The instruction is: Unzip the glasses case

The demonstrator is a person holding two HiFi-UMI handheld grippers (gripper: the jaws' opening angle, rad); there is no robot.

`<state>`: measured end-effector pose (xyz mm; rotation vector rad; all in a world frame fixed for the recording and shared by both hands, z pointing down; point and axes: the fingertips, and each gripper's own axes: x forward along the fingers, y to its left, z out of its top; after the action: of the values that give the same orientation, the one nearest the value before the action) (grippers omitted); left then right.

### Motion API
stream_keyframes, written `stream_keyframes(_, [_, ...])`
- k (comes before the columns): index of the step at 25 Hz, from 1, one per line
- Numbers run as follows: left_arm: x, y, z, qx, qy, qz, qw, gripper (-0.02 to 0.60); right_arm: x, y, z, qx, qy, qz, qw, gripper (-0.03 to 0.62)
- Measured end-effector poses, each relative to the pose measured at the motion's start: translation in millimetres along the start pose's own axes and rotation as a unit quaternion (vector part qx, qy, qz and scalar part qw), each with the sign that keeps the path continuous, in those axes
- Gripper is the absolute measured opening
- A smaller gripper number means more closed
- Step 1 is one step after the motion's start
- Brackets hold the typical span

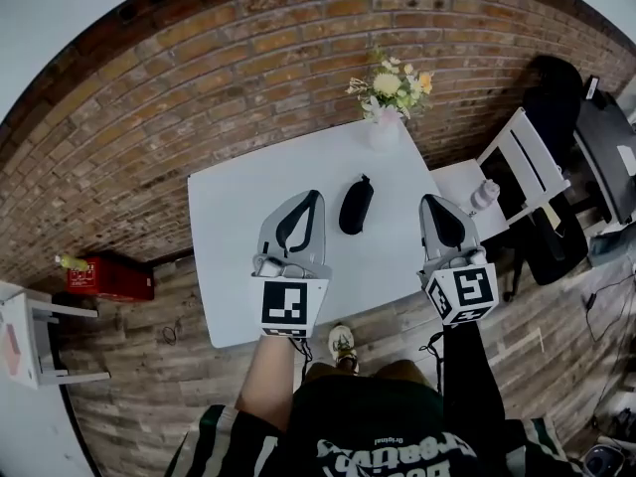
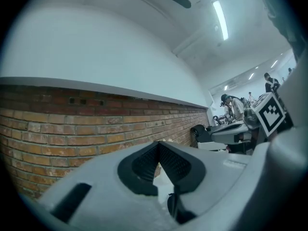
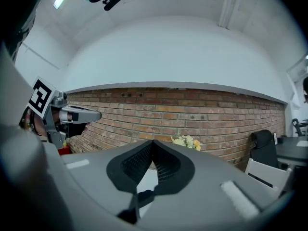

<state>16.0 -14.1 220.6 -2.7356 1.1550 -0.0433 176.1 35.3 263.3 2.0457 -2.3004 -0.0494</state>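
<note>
A black zipped glasses case (image 1: 355, 205) lies near the middle of the white table (image 1: 229, 266) in the head view. My left gripper (image 1: 316, 196) hovers just left of the case, shut and holding nothing. My right gripper (image 1: 430, 200) sits to the right of the case near the table's right edge, also shut and holding nothing. In the left gripper view the left gripper (image 2: 158, 143) shows its tips meeting against the brick wall. In the right gripper view the right gripper (image 3: 153, 142) likewise has its tips together. The case is hidden in both gripper views.
A vase of flowers (image 1: 389, 97) stands at the table's far edge, also in the right gripper view as flowers (image 3: 186, 142). A white folding chair (image 1: 507, 172) with a bottle (image 1: 484, 195) is right of the table. A red box (image 1: 109, 278) lies on the floor left. Brick wall (image 1: 248, 78) behind.
</note>
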Motion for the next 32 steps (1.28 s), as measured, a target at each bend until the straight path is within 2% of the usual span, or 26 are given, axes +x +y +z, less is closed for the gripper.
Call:
stream_keyframes(5, [15, 16, -15, -0.005, 0.014, -0.017, 0.9997, 0.008, 26, 7, -5, -0.001, 0.007, -0.002, 1.000, 0.014])
stream_keyframes(9, [22, 29, -20, -0.013, 0.010, -0.026, 0.9995, 0.008, 48, 13, -6, -0.007, 0.014, 0.008, 1.000, 0.014])
stream_keyframes(17, [32, 52, -27, -0.021, 0.006, 0.003, 0.9998, 0.008, 84, 18, -11, -0.009, 0.021, 0.037, 0.999, 0.014])
stream_keyframes(21, [42, 59, -32, -0.008, 0.003, 0.025, 0.9997, 0.008, 109, 20, -20, -0.014, 0.029, 0.071, 0.997, 0.014])
stream_keyframes(25, [59, 59, -45, -0.002, 0.023, 0.054, 0.9983, 0.008, 138, 16, -27, -0.026, 0.035, 0.122, 0.992, 0.014])
stream_keyframes(32, [85, 42, -67, 0.002, 0.061, 0.103, 0.9928, 0.008, 178, 10, -56, -0.036, 0.059, 0.230, 0.971, 0.018])
